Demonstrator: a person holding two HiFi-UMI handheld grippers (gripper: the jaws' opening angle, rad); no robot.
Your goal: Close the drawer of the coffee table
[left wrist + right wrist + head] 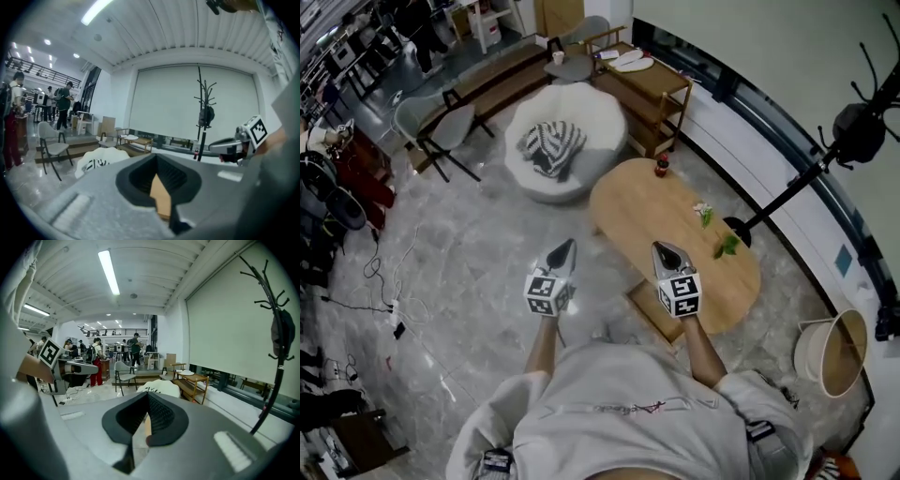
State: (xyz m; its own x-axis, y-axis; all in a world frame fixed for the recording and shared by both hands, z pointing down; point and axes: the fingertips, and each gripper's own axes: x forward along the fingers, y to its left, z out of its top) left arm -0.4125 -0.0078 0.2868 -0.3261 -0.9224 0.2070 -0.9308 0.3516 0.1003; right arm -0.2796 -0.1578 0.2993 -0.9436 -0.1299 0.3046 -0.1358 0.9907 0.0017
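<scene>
Fingers (562, 256) together, left gripper (570, 245), right gripper (662, 247) outstretched side by side

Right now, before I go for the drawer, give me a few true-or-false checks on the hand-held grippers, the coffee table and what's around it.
1. The left hand-held gripper and right hand-held gripper are both shut and empty. True.
2. The drawer of the oval wooden coffee table is pushed in flush. False: it sticks out from under the tabletop on the person's side.
3. A small red bottle stands on the table. True.
4. The black-and-white striped cloth lies on the coffee table. False: it lies on the round white armchair.
</scene>
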